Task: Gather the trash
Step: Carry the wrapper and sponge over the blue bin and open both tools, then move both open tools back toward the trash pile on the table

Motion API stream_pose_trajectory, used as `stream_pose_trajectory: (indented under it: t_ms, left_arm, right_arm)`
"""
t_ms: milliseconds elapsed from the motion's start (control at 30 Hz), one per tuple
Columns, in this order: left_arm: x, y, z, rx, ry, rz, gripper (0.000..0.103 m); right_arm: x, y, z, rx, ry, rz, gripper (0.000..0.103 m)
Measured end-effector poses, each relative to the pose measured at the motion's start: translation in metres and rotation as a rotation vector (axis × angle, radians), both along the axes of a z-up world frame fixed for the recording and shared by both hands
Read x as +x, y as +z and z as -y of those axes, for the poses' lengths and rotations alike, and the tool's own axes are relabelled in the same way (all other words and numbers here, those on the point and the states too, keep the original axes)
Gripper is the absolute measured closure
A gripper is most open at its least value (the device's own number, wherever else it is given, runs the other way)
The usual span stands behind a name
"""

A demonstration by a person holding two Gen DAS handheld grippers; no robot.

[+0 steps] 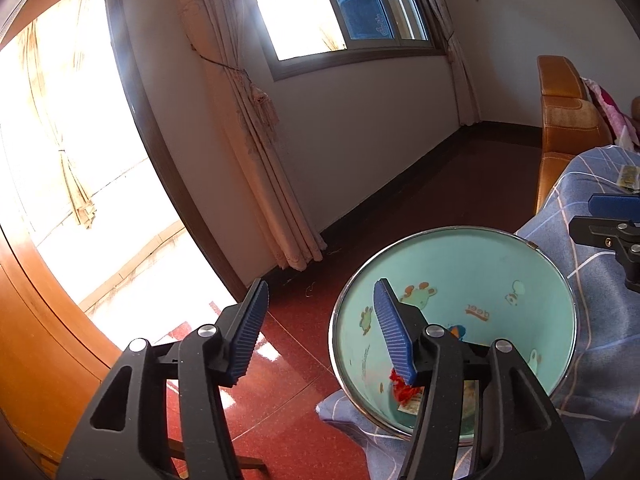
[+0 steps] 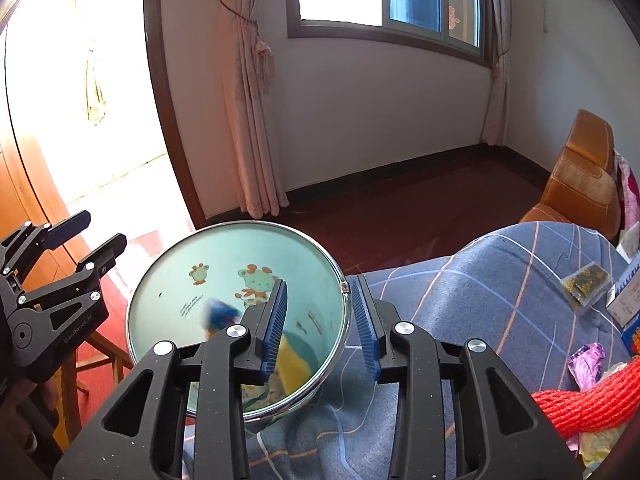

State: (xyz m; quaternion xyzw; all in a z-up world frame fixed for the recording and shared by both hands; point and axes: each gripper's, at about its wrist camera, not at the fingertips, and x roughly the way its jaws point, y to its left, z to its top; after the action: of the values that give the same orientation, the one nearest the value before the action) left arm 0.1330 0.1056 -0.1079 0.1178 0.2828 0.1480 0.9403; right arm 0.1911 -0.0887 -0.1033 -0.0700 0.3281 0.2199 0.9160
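A round teal bin (image 1: 460,280) with cartoon animals and a metal rim sits at the edge of a blue plaid cloth (image 1: 600,320); it also shows in the right wrist view (image 2: 224,264). Red scraps (image 1: 402,390) and paper lie inside it, and a blurred blue and yellow item (image 2: 224,314) is falling into it. My left gripper (image 1: 320,308) is open and empty, one finger over the bin. My right gripper (image 2: 320,308) is open and empty, straddling the bin's rim. More trash lies on the cloth: a purple wrapper (image 2: 586,362) and a small dark packet (image 2: 584,286).
A red mesh bag (image 2: 592,400) lies at the right on the cloth. An orange armchair (image 2: 580,176) stands behind. A wooden stool (image 2: 100,360) is under the bin's left side. Dark red floor (image 2: 400,208), curtains and a window lie beyond.
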Motion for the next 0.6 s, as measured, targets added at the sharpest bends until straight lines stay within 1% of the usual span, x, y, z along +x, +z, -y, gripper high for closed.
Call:
stream_pose_trajectory:
  t_ms: [133,600]
  left_arm:
    - [-0.0001,0.0003,0.0017,0.004,-0.003,-0.001,0.048]
    - [0.0005,0.0014,0.0049,0.012,-0.010,-0.006,0.048]
  right_arm:
    - [-0.0013,0.0007,-0.0002,-0.004,-0.001,0.003,0.064]
    - [-0.0054,0.0011,0.0059,0.003,-0.015,0.008,0.061]
